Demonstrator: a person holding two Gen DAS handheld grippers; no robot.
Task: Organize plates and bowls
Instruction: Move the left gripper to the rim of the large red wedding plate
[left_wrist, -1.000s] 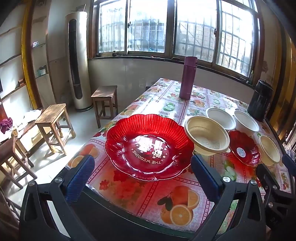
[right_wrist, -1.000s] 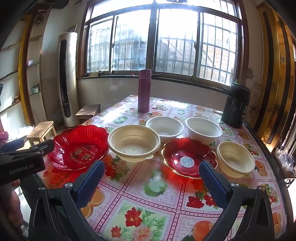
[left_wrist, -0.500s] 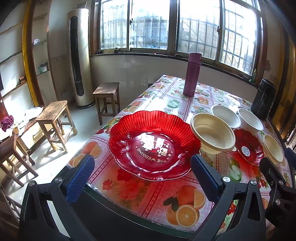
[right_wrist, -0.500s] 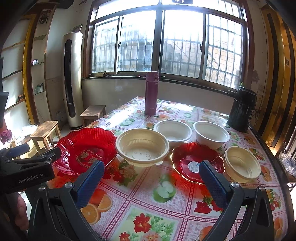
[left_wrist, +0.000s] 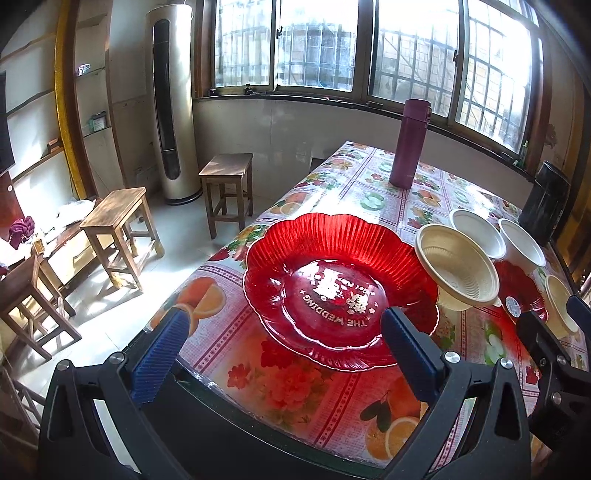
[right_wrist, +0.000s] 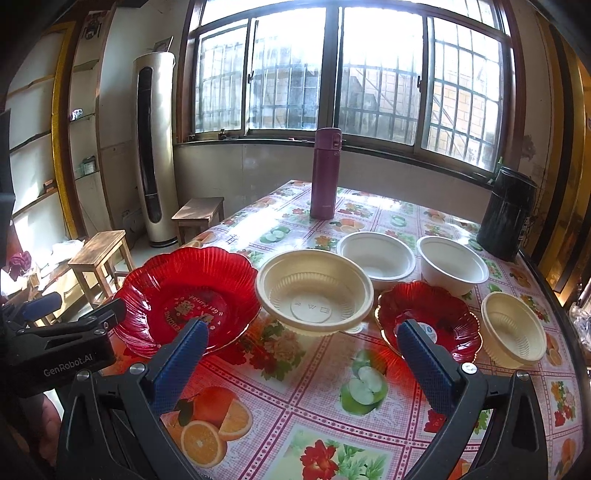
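Observation:
A large red flower-shaped plate (left_wrist: 332, 280) (right_wrist: 184, 295) lies near the table's left front corner. Beside it a big cream bowl (left_wrist: 458, 269) (right_wrist: 314, 291) leans its rim on the plate's edge. Behind stand two white bowls (right_wrist: 376, 254) (right_wrist: 454, 266). A small red plate (right_wrist: 428, 314) and a small cream bowl (right_wrist: 513, 328) sit to the right. My left gripper (left_wrist: 282, 332) hovers open in front of the large plate. My right gripper (right_wrist: 301, 336) is open, just short of the big cream bowl and the small red plate.
A purple flask (right_wrist: 325, 173) stands at the table's far side and a black canister (right_wrist: 506, 214) at the far right. Wooden stools (left_wrist: 118, 218) and a tall floor air conditioner (left_wrist: 170, 103) stand left of the table (left_wrist: 317, 380).
Both grippers have risen and tilted a little, so the table sits lower in each view. The dishes have not moved and both grippers stay open.

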